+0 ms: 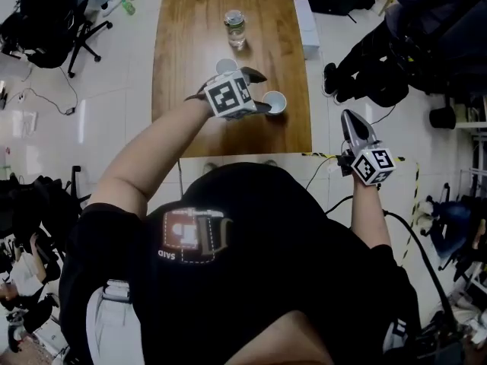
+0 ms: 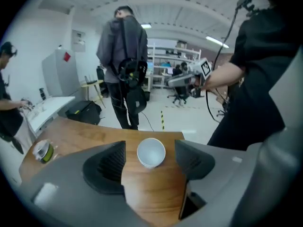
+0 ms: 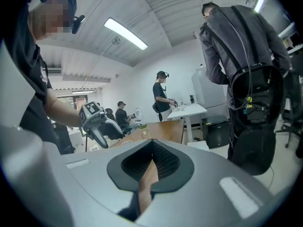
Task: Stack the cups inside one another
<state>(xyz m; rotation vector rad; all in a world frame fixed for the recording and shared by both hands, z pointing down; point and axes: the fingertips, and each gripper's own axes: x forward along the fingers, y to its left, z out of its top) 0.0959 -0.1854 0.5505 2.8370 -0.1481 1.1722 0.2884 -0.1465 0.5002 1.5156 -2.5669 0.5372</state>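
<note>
- Head view: my left gripper [image 1: 257, 90] hovers over the surface [image 1: 190, 21] by a near cup [image 1: 275, 102] and a far cup [image 1: 226, 66]; my right gripper [image 1: 351, 120] is off its edge.
- Left gripper view: jaws released, the near cup between them, untouched.
- Right gripper view: jaws clenched, empty.

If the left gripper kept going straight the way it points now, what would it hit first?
Most likely the white cup. It stands on the wooden table dead ahead of the left gripper, centred between the open jaws and untouched. How far ahead it is cannot be judged from this view.
</note>
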